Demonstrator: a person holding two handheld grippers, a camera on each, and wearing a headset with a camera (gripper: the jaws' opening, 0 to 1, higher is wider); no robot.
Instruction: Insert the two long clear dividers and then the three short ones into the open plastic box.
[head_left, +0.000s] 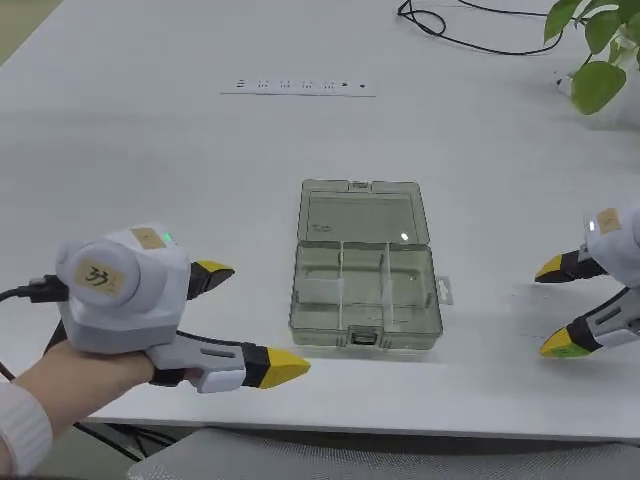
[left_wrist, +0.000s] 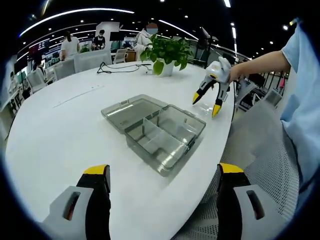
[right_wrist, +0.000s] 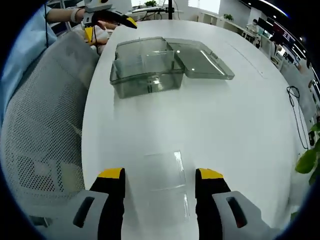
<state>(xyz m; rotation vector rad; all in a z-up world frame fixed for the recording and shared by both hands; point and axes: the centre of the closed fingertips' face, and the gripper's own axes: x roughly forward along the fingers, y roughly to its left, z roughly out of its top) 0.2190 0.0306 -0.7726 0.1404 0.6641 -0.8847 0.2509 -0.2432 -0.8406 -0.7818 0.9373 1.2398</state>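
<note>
The open clear plastic box (head_left: 365, 305) sits mid-table, its lid (head_left: 362, 212) laid flat on the far side. Clear dividers (head_left: 384, 285) stand inside and split it into compartments; I cannot tell how many. My left gripper (head_left: 255, 318) hovers left of the box, open and holding nothing. My right gripper (head_left: 552, 307) is to the right of the box, also open. In the right gripper view, a flat clear divider (right_wrist: 162, 172) lies on the table just ahead of the right gripper (right_wrist: 160, 174), between its fingertips. The left gripper view shows the box (left_wrist: 160, 132) beyond the left gripper (left_wrist: 164, 171).
A small clear tab (head_left: 443, 290) sticks out at the box's right side. A potted plant (head_left: 600, 50) and a black cable (head_left: 470, 30) are at the far right, a printed strip (head_left: 298, 87) at the far middle. A mesh chair (right_wrist: 45, 125) stands by the table's near edge.
</note>
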